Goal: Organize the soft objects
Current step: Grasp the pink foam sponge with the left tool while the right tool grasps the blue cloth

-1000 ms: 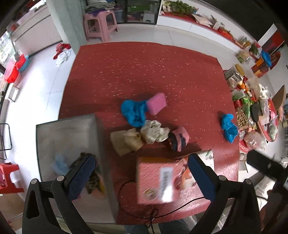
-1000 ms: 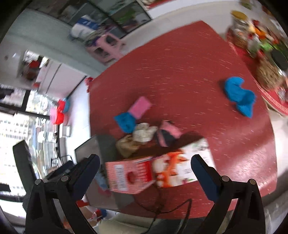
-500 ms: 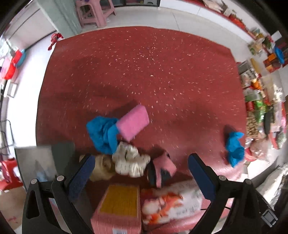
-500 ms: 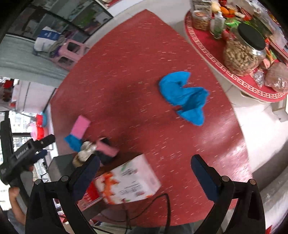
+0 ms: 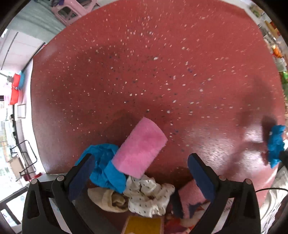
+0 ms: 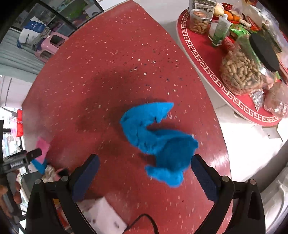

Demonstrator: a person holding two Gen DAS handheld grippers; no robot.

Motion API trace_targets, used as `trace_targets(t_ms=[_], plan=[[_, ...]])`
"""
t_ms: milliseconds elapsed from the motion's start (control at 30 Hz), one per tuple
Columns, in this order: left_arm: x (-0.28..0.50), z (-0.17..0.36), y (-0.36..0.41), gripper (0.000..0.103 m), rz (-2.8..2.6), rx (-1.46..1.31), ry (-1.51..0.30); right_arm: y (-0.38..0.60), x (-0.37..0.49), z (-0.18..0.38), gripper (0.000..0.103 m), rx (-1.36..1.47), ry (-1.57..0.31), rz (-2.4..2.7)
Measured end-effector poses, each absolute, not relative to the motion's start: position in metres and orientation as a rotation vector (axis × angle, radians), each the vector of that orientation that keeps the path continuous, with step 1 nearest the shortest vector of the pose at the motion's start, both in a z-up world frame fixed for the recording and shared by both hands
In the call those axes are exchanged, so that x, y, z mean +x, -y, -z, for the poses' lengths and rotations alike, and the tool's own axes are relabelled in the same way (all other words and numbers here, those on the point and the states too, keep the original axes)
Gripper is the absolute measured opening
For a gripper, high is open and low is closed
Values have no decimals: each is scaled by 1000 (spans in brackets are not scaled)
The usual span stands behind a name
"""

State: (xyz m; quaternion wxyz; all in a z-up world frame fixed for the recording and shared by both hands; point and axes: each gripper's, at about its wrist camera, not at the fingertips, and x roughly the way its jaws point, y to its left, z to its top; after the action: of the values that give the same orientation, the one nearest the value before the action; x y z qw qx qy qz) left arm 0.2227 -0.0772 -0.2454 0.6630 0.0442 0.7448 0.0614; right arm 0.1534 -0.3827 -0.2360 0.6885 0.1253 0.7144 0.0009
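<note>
In the left wrist view my left gripper (image 5: 140,174) is open just above a pink sponge (image 5: 139,150) on the red table (image 5: 144,72). A blue cloth (image 5: 105,169) lies against the sponge's left side. Below it lie a beige cloth (image 5: 108,198), a white dotted cloth (image 5: 149,198) and a pink-and-dark sock (image 5: 189,196). In the right wrist view my right gripper (image 6: 144,176) is open over a second blue cloth (image 6: 158,138); its right finger is next to the cloth's lower end. That cloth also shows in the left wrist view (image 5: 274,144).
A printed box (image 6: 102,216) and a black cable (image 6: 144,221) lie at the table's near edge. A round red side table (image 6: 225,75) with peanut jars (image 6: 246,72) and packets stands to the right. A pink stool (image 5: 72,10) stands beyond the table.
Both grippers have moved forward and down toward the table. The left now hovers close over the pink sponge; the right has closed in on the lone blue cloth. The grey bin has left view.
</note>
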Motion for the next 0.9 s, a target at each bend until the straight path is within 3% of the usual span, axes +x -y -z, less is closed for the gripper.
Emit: trace_targets(t_ms=[333, 433, 500, 533, 567, 633, 667, 733, 900], plan=[[218, 277, 83, 96, -64, 148, -1759, 360, 174, 278, 102, 181, -1628, -60], [215, 282, 84, 88, -43, 135, -1782, 352, 173, 283, 102, 150, -1640, -87], [212, 284, 88, 71, -16, 130, -1798, 348, 172, 283, 100, 121, -1638, -91], [210, 286, 90, 65, -6, 138, -1805, 347, 170, 283, 95, 105, -1636, -91], [211, 288, 92, 51, 2, 153, -1807, 345, 169, 284, 91, 90, -1638, -89], [207, 288, 96, 34, 28, 170, -1810, 343, 166, 283, 66, 27, -1635, -69], [205, 288, 98, 24, 37, 169, -1814, 341, 164, 282, 59, -8, -1633, -54], [204, 286, 100, 23, 48, 164, -1810, 343, 161, 277, 33, -54, -1614, -36], [201, 265, 105, 23, 52, 130, -1744, 359, 162, 272, 26, 39, -1624, -47]])
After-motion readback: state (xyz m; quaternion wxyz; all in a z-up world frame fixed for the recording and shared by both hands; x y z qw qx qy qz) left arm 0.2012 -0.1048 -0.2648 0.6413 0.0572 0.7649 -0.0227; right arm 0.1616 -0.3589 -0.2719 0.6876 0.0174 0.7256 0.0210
